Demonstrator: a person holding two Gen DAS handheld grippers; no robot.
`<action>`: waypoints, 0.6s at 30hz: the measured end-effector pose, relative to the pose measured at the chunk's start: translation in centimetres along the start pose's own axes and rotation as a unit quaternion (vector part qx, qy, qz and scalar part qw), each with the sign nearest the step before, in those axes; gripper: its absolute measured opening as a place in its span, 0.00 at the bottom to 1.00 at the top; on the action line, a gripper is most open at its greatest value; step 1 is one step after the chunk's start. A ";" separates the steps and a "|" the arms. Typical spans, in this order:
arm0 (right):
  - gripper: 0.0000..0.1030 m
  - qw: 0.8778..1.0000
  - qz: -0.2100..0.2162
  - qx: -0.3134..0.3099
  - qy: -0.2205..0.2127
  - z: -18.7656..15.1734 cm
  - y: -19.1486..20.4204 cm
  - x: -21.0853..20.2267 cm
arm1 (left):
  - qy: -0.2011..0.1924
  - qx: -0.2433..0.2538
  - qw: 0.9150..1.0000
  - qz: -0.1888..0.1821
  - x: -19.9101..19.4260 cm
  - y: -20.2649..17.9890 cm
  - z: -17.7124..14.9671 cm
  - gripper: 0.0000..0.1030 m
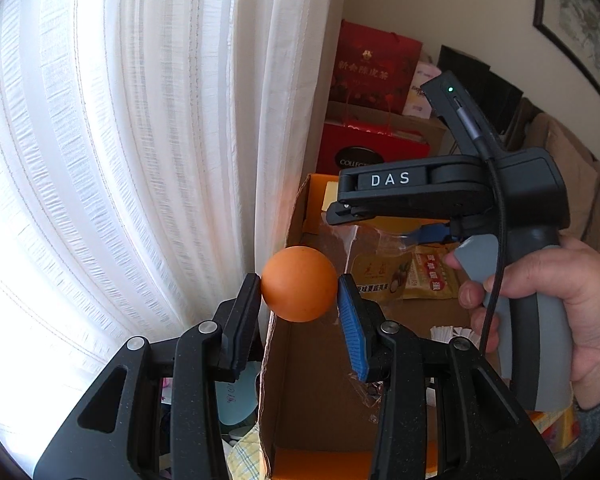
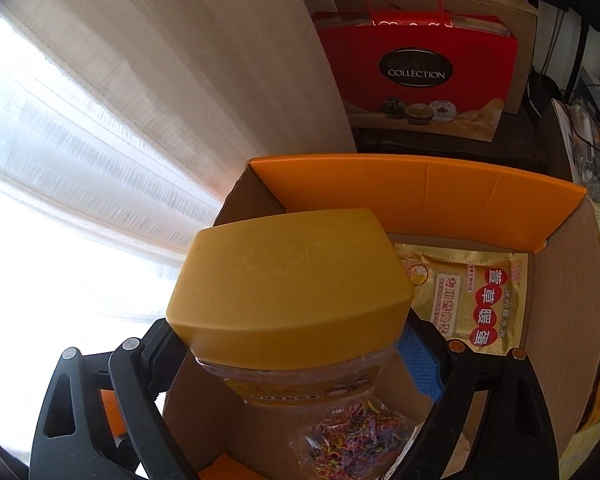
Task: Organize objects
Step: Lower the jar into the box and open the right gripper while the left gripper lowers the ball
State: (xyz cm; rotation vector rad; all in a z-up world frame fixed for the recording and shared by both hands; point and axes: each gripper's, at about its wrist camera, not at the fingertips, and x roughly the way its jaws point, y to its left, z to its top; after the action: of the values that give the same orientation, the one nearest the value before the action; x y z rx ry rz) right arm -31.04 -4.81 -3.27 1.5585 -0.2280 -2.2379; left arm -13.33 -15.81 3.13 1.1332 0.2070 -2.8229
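My left gripper (image 1: 299,294) is shut on an orange ball (image 1: 299,284), which hangs over the left wall of an open cardboard box (image 1: 288,380) with orange flaps. In the left wrist view, a person's hand (image 1: 576,312) holds my right gripper (image 1: 374,224) above the box. The right wrist view shows that gripper (image 2: 292,344) shut wide on a clear jar with a yellow lid (image 2: 288,280), tilted over the box (image 2: 420,192). Inside the box lie a gold sachet (image 2: 472,296) and a bag of coloured rubber bands (image 2: 356,440).
A white curtain (image 1: 140,160) hangs right beside the box on the left. Red gift boxes (image 2: 416,76) and a red bag (image 1: 376,68) are stacked behind it. A white brush (image 1: 452,334) and a checked cloth (image 1: 244,452) lie near the box.
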 end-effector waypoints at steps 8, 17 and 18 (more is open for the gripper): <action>0.90 0.999 -0.018 0.014 0.023 1.1 -0.6 2.6 | 0.009 0.006 1.000 -0.004 0.7 -0.5 -0.1 0.35; 0.90 0.999 -0.019 -0.021 -0.020 0.2 -1.7 -0.9 | 0.041 0.032 0.998 -0.039 1.2 -2.3 -0.7 0.35; 0.90 0.999 -0.020 -0.028 -0.026 0.0 -1.8 -1.6 | 0.045 0.038 0.997 -0.041 1.3 -2.5 -0.9 0.35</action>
State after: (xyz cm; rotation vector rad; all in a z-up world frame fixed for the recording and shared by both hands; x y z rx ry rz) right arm -31.04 -2.52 -2.56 1.4901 -0.1491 -2.2983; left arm -13.98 -13.20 1.79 1.2990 0.1580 -2.8750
